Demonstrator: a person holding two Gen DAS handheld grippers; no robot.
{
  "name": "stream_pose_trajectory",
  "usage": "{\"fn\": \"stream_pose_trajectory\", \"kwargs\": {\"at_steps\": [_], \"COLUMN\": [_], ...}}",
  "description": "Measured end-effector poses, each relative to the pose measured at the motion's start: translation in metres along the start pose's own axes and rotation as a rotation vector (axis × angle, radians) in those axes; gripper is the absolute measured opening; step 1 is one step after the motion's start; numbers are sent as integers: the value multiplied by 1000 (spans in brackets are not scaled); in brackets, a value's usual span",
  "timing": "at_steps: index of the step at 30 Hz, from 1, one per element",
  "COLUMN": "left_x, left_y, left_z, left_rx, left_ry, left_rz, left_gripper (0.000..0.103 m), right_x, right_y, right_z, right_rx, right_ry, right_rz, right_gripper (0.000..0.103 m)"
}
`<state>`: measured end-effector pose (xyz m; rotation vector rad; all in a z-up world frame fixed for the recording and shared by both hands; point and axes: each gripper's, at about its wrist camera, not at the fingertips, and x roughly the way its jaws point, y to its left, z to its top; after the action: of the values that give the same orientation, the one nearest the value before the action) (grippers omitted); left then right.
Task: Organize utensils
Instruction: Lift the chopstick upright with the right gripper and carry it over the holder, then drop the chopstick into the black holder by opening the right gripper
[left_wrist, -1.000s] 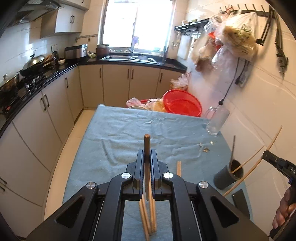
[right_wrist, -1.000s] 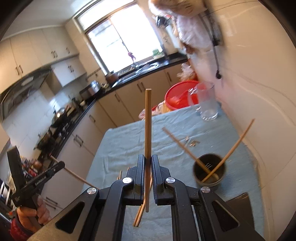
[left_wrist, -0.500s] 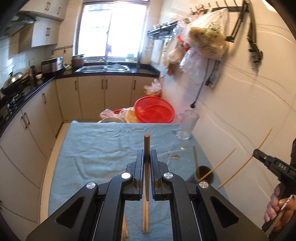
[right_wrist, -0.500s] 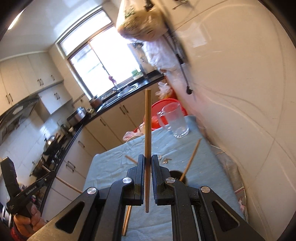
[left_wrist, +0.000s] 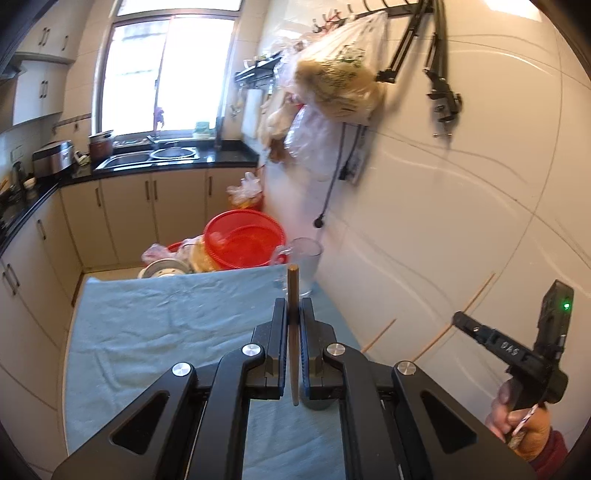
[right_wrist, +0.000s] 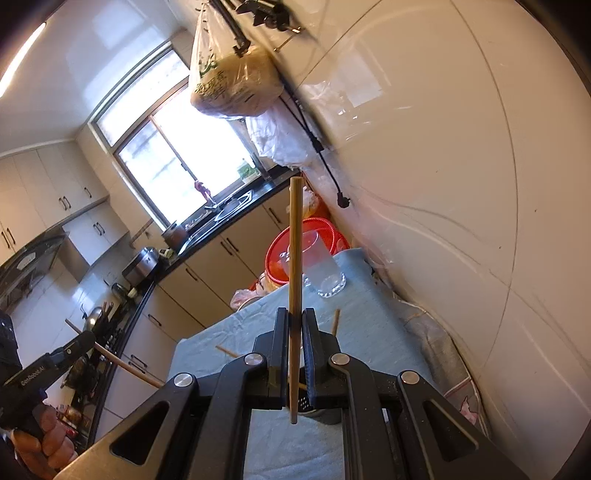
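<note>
My left gripper (left_wrist: 293, 308) is shut on a wooden chopstick (left_wrist: 293, 284) that stands upright between its pads, over the blue-clothed table (left_wrist: 155, 325). A dark cup (left_wrist: 318, 403) shows just below the jaws, mostly hidden by them. My right gripper (right_wrist: 295, 319) is shut on a second, paler chopstick (right_wrist: 295, 240), also upright. The cup (right_wrist: 330, 416) sits right under it, with two chopsticks (right_wrist: 335, 322) leaning out. Each gripper also shows in the other's view: the right gripper (left_wrist: 458, 320) by the wall, the left gripper (right_wrist: 85, 338) at the far left.
A clear glass jug (left_wrist: 310, 264) and a red basin (left_wrist: 242, 240) stand at the table's far end, with bags and a bowl beside them. The white tiled wall (left_wrist: 461, 221) runs along the table's right side. Kitchen cabinets and a sink lie beyond.
Both grippers have risen and swung right toward the wall with their chopsticks. The cup has slid under the jaws in both views. The loose chopsticks on the cloth have left the view.
</note>
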<state>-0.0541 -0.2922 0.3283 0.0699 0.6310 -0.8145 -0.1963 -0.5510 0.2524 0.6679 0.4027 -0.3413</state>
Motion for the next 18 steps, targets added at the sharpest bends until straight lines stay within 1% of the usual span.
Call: {"fn": "stream_pose_trajectory", "kwargs": {"at_steps": [5,9,12,15,18], "left_x": [19,41,59,77,91], "left_y": [-25,-35,-39,-41,-40], "left_z": [10,10,5,-2,-10], "left_rx": [11,8,-1,-2,-2], "left_ry": [6,32,54,76,99], "left_rz": [-34,-37,-33,-19,-3], "left_gripper": [6,6,6,6,6], "right_x": [4,12,24,41,57], "right_y": [-7,-7,-7,-6,-7], "right_z": [11,12,11,6,-1], "right_rx": [-2,-12,-25,-63,-75], "right_ry": [-12,-6,0,20,49], "right_rz": [-7,-9,-19,-41,-47], "right_gripper": [8,8,8,8,8]}}
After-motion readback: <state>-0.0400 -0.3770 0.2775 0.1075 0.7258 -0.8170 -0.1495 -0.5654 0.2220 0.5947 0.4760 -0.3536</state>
